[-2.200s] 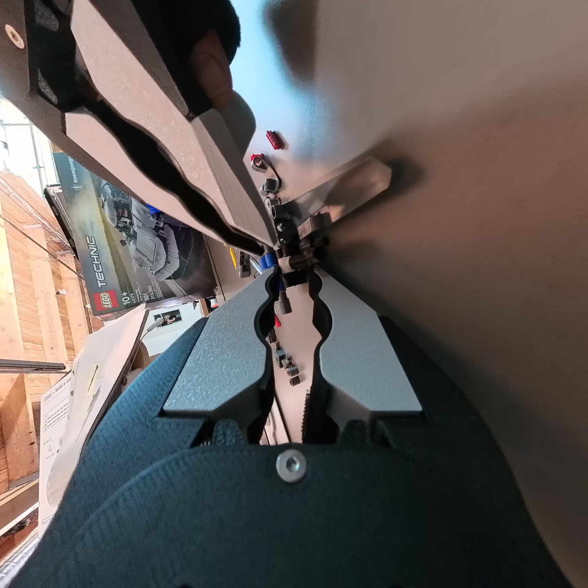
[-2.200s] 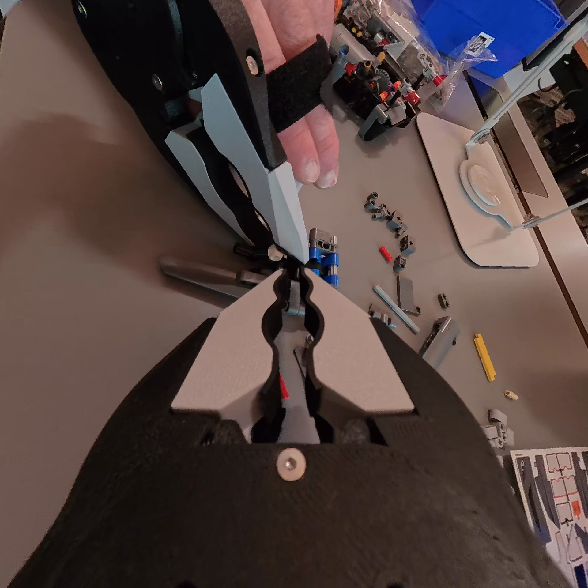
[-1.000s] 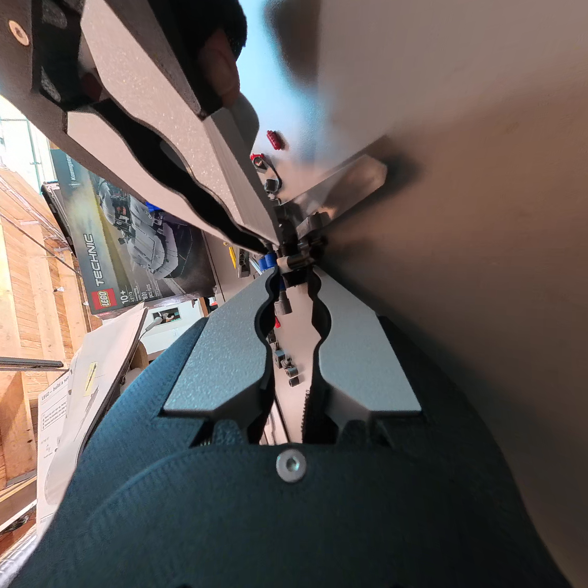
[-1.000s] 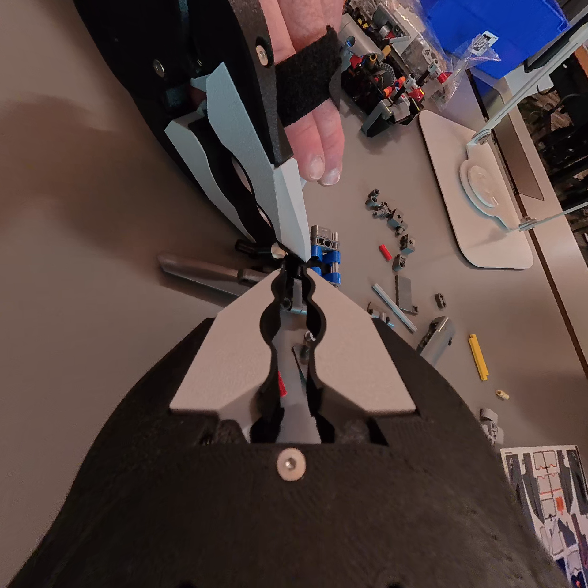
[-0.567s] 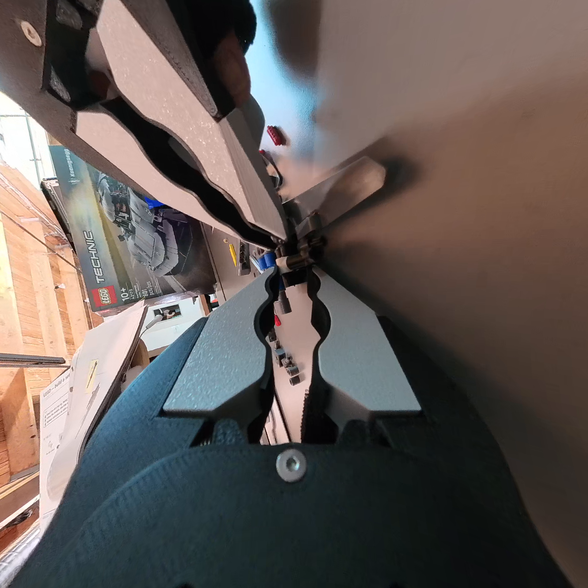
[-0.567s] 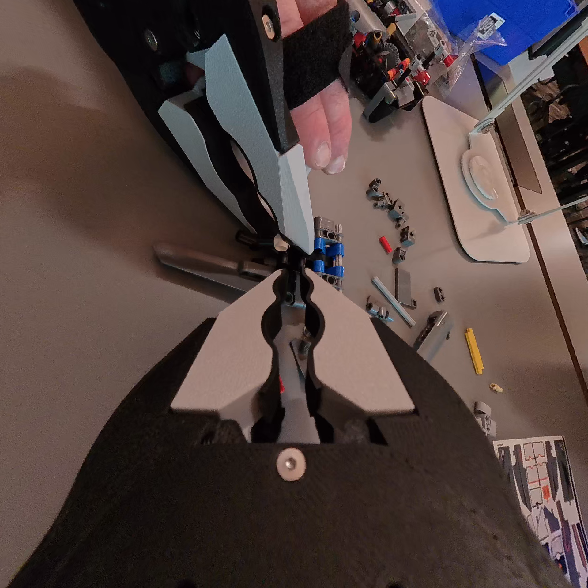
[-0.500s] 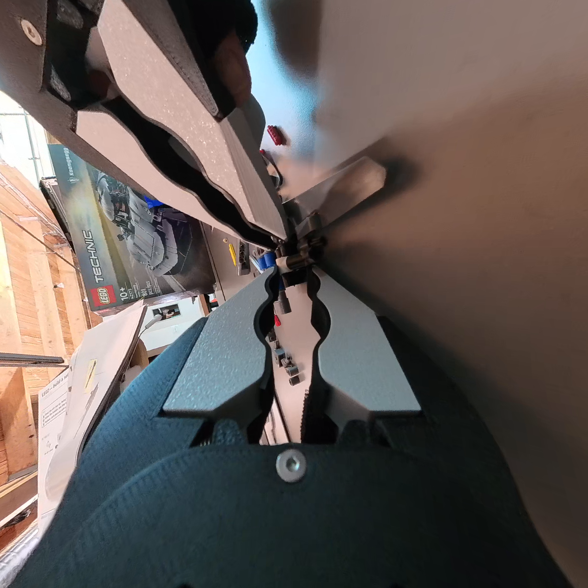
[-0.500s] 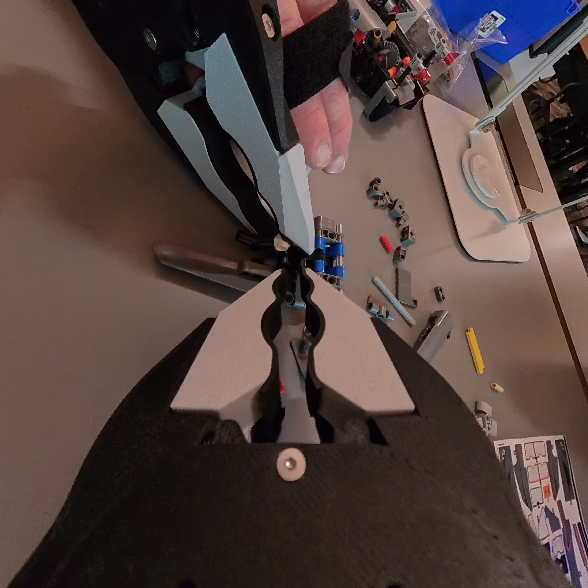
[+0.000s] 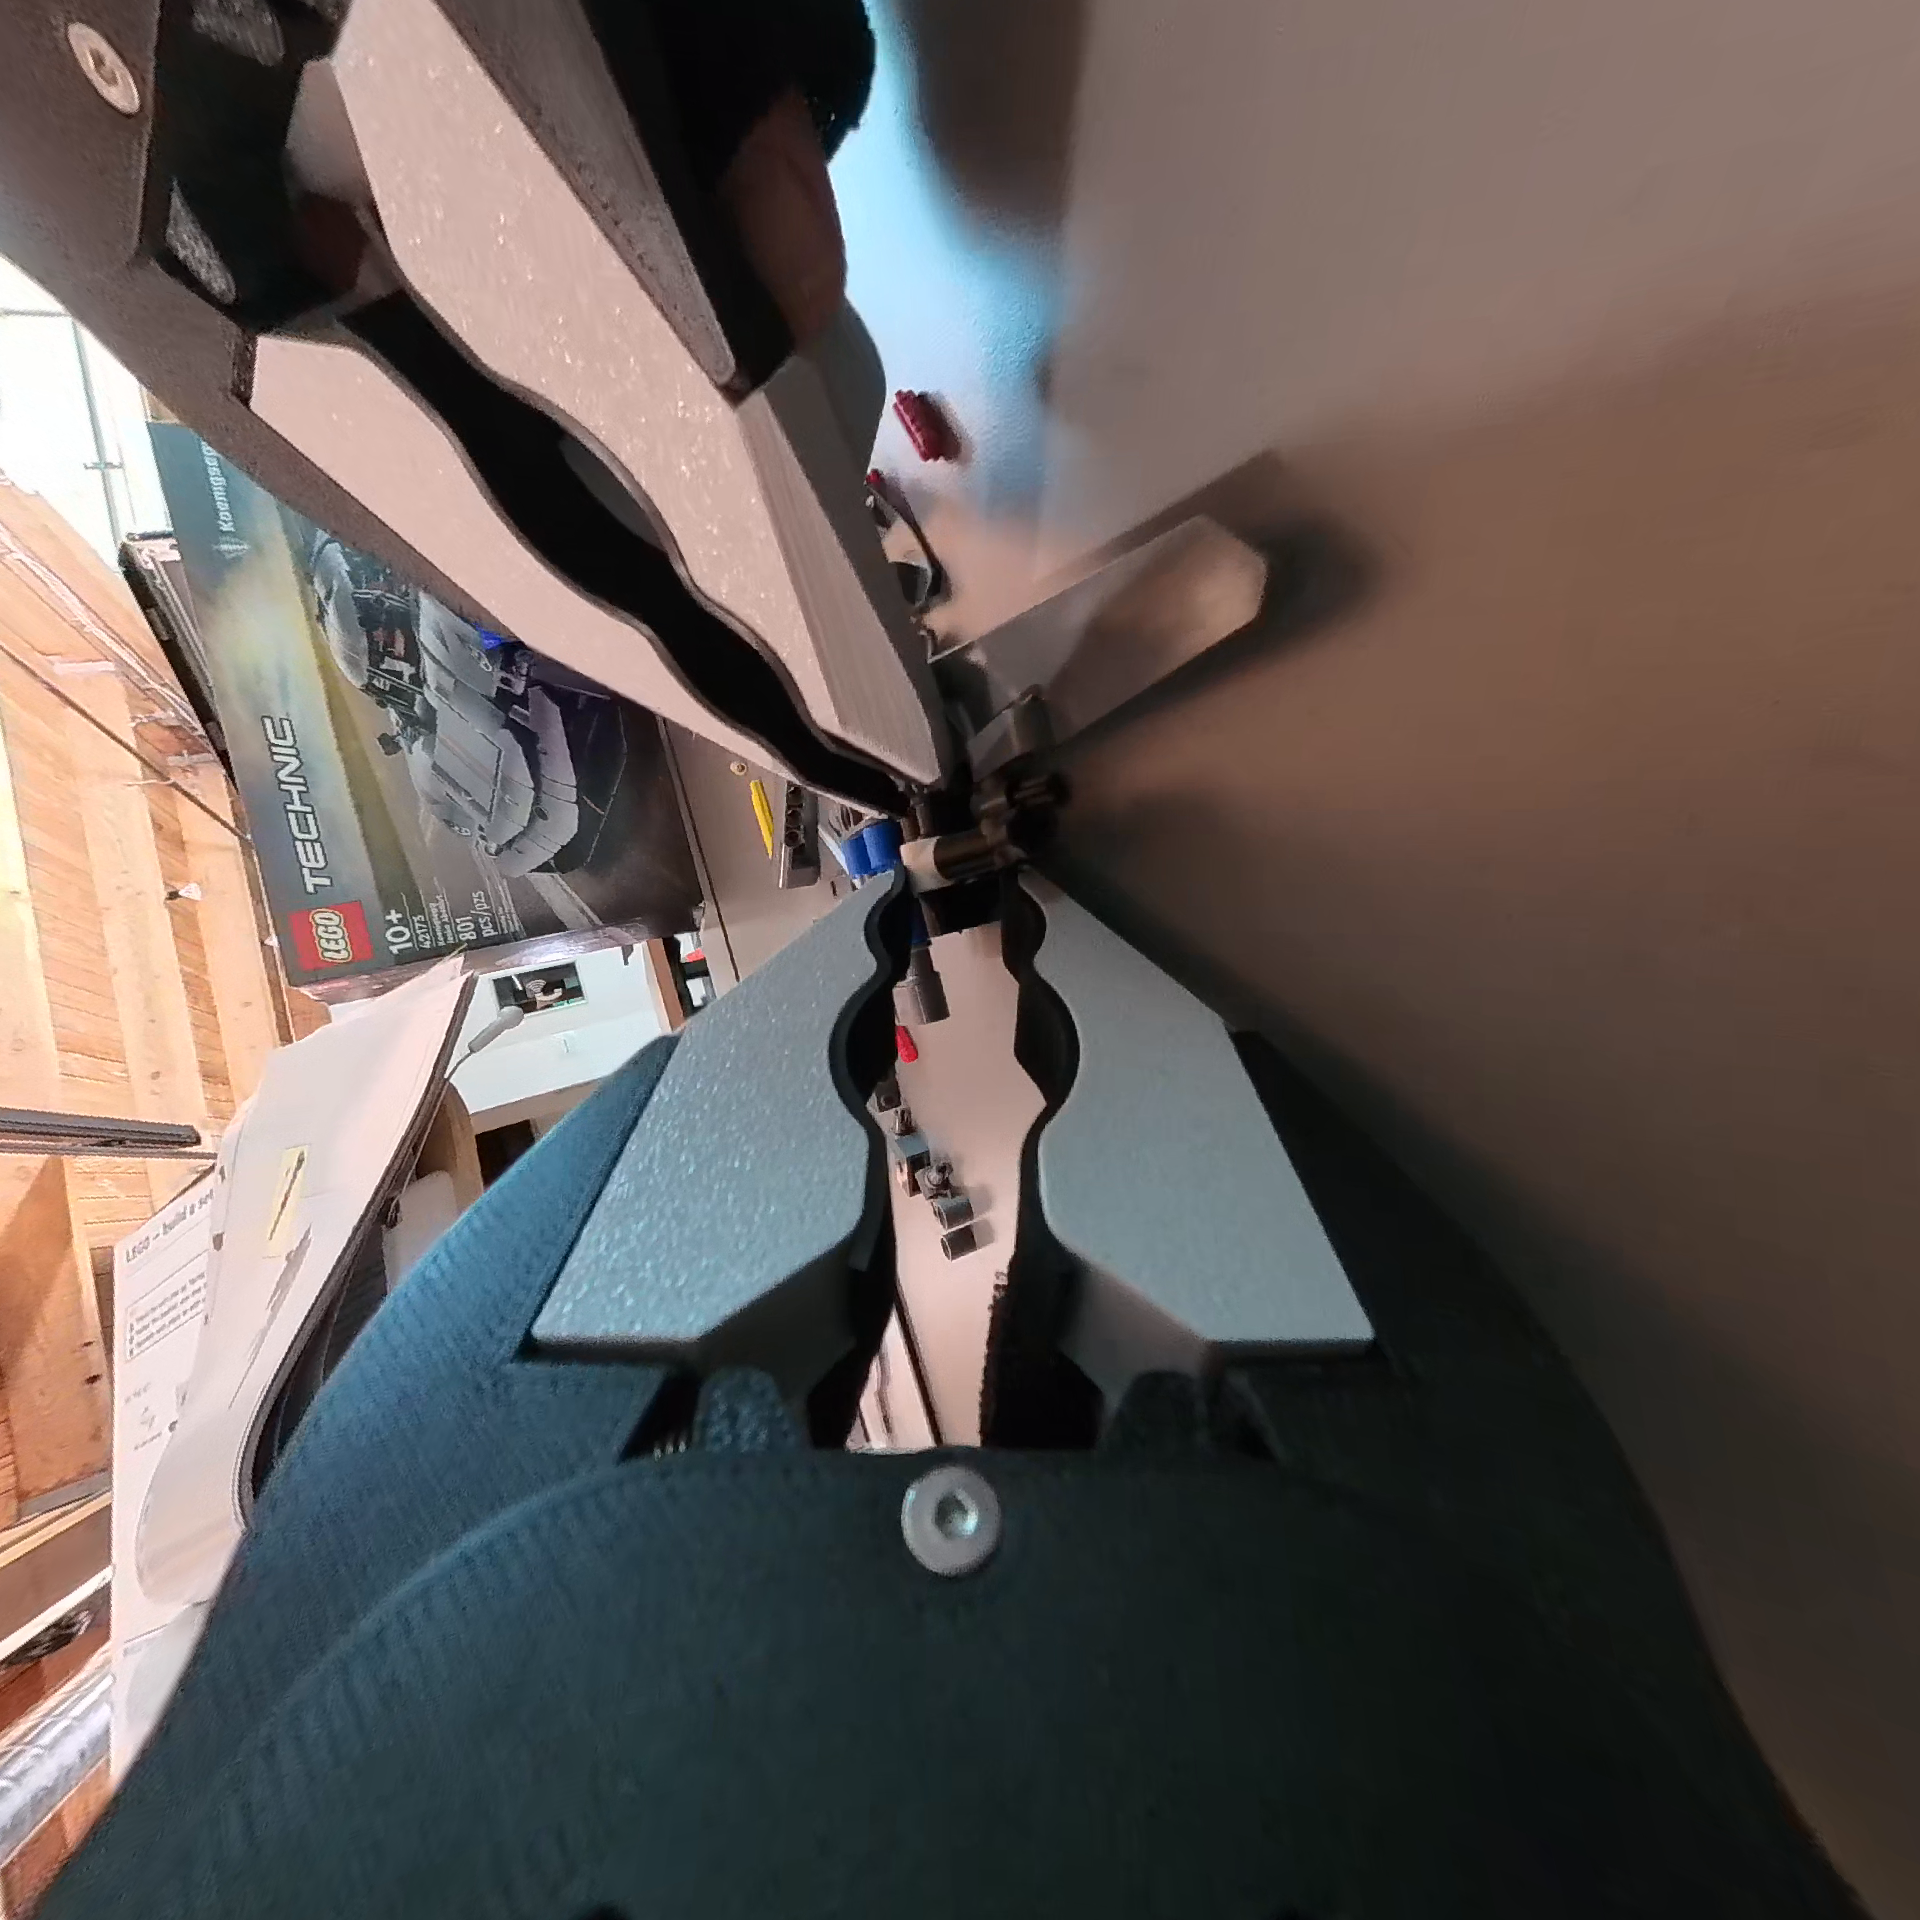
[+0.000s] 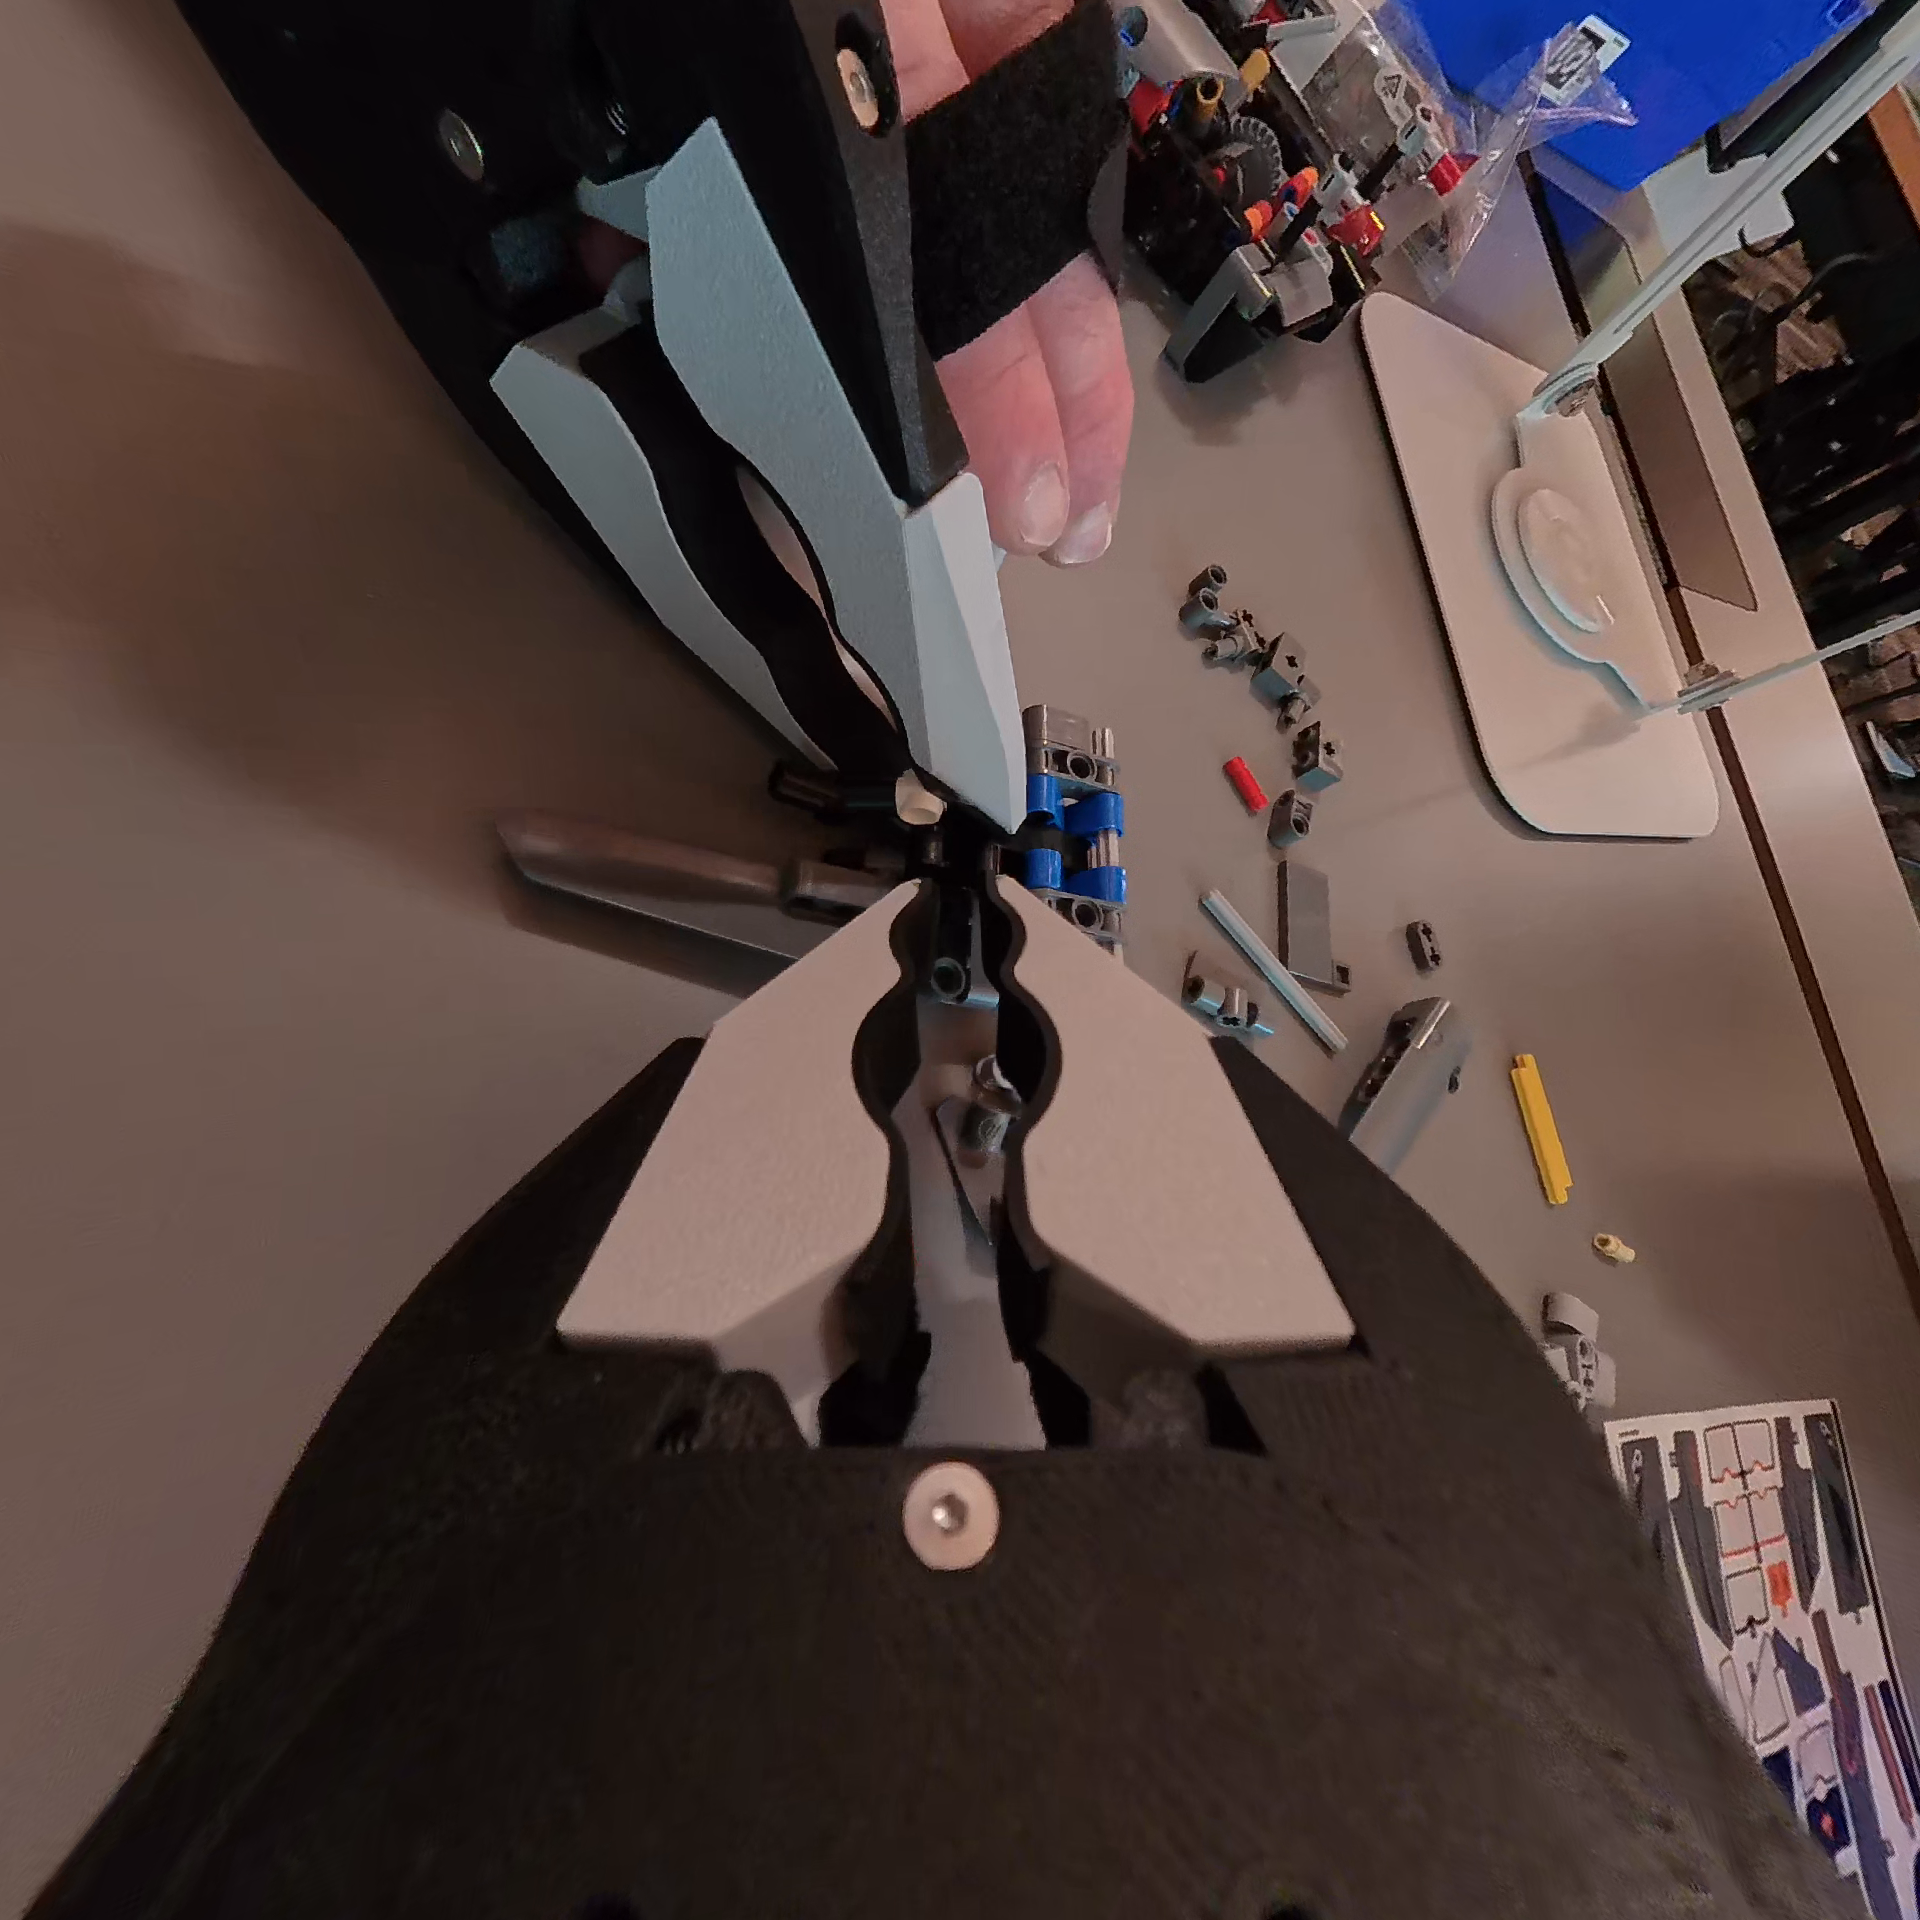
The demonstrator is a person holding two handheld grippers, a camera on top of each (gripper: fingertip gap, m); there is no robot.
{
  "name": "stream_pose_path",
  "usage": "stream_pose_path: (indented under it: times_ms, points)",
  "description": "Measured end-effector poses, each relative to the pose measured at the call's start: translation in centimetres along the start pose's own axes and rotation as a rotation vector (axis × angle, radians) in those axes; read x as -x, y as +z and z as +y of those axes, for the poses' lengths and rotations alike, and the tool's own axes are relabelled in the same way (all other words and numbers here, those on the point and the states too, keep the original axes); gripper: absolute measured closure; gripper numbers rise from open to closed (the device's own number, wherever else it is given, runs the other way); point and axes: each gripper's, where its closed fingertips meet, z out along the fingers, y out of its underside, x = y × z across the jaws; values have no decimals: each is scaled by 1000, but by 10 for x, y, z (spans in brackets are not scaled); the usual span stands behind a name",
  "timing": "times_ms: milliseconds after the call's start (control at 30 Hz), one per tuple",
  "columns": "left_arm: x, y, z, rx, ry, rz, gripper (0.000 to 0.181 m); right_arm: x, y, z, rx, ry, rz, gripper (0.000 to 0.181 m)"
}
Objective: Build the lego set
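My left gripper (image 9: 961,883) is shut on a small black, grey and white connector piece (image 9: 961,854). My right gripper (image 10: 961,883) is shut on a short black beam (image 10: 951,951). The two grippers meet tip to tip just above the table, and their pieces touch. In the right wrist view the left gripper (image 10: 961,805) comes in from the top, held by a hand (image 10: 1049,447). In the left wrist view the right gripper (image 9: 914,774) comes in from the upper left. A long grey panel (image 10: 665,873) lies on the table just behind the joint. A blue and grey assembly (image 10: 1075,831) lies to its right.
Loose grey connectors (image 10: 1262,665), a red pin (image 10: 1244,782), a grey rod (image 10: 1273,971) and a yellow axle (image 10: 1538,1138) lie right. A sticker sheet (image 10: 1766,1610), white pad (image 10: 1538,582), part-built model (image 10: 1278,208) and blue bin (image 10: 1621,62) are farther right. The set's box (image 9: 416,748) stands upright. Both grippers' tips are close together, under 4 cm apart.
Both grippers stay shut and tip to tip. The left gripper has tilted a little and pressed closer against the piece in the right gripper.
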Motion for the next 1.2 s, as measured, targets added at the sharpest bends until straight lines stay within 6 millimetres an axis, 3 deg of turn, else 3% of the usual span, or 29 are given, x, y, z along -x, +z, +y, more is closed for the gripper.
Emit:
stream_pose_path:
  times_ms: [500, 667, 867, 1000, 1200]
  points:
    - [1, 2, 7, 21, -23, -13, 167, -3, -3, -6, -72, 13, -17, 180]
    - [1, 2, 11, 23, -25, -5, 167, -13, -12, -13, -96, 55, -54, 176]
    - [1, 2, 12, 25, -32, -4, 167, -26, -8, -12, -67, -5, -131, 170]
    - [1, 2, 12, 25, -35, -5, 167, -19, -9, -20, -159, 3, -193, 172]
    - [2, 4, 12, 29, -27, -10, 168, -6, -3, -6, -132, -21, -204, 174]
